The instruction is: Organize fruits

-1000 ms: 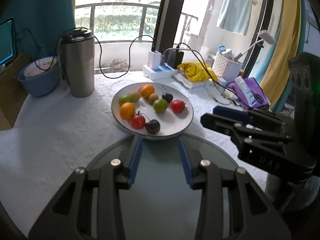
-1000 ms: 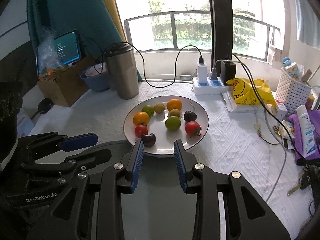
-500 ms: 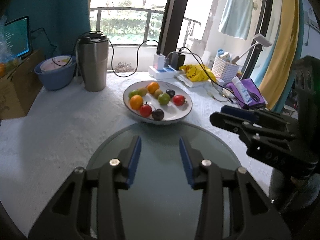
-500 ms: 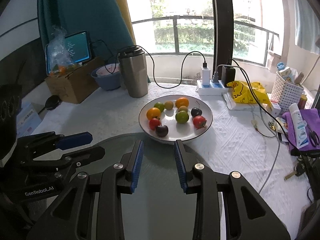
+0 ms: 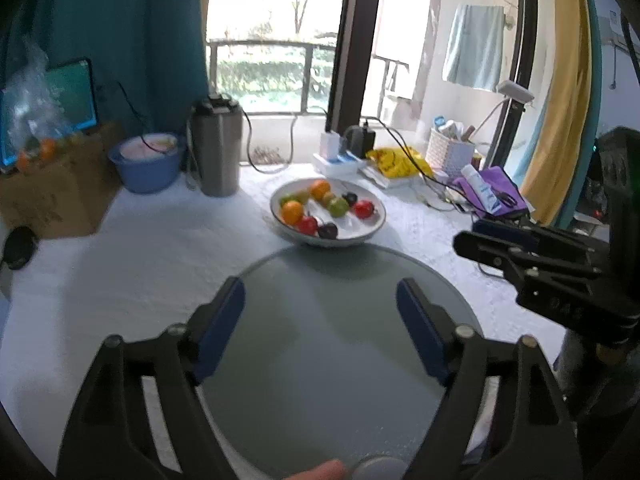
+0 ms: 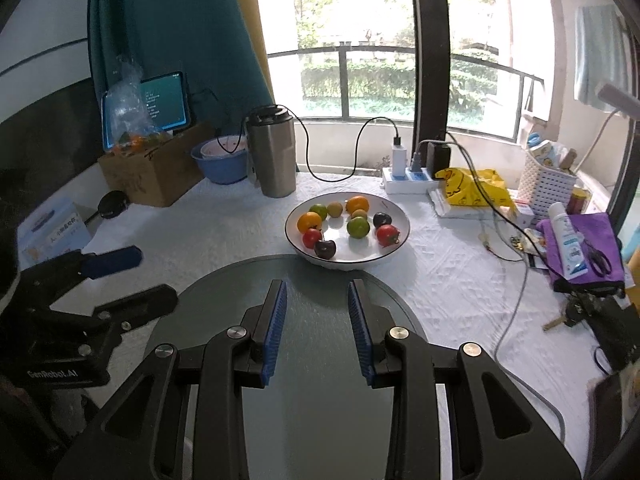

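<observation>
The white plate (image 6: pixel 394 248) stands on the white tablecloth (image 6: pixel 448 268), touching the far edge of a round glass disc (image 6: pixel 320 360). It holds the fruits (image 6: pixel 348 226) (orange, green, red and dark pieces, none stacked). The left gripper (image 5: pixel 320 304) hangs over the disc; its jaws are opening, with nothing between them. The right gripper (image 6: pixel 316 304) is clenched as far as it goes, a narrow gap between the blue pads, grasping nothing. A steel tumbler (image 6: pixel 274 152) stands behind the plate.
</observation>
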Motion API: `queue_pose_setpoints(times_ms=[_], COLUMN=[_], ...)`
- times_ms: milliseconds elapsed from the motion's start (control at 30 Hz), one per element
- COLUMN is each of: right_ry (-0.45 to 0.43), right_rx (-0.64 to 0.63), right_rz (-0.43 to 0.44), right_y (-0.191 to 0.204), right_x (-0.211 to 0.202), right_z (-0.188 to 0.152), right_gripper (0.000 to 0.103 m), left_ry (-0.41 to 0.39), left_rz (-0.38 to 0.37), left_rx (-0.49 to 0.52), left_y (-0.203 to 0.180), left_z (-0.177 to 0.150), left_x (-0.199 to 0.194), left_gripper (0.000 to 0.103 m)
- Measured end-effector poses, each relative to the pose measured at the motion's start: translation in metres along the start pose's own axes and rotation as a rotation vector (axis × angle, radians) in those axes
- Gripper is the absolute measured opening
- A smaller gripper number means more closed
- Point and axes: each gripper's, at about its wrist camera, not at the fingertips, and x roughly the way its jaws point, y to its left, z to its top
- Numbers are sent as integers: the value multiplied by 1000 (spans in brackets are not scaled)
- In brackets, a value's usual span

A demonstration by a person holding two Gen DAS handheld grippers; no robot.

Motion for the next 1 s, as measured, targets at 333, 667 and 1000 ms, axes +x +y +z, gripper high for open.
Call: queue_pose_setpoints(times_ms=[333, 667, 1000], right_ry=[-72, -171, -239], right_rx=[18, 13, -2], right_rz=[-61, -103, -114], right_y=[4, 13, 22], right_x=[-49, -92, -118], right_z=[3, 21, 36], right_gripper=[67, 82, 83], left_ry=[-67, -165, -252], left_rz=[45, 100, 83], left_rx=[-2, 14, 7], left_y=[-2, -11, -17], left_z=[13, 26, 42], left_x=[-43, -79, -109], left_gripper=[88, 88, 89])
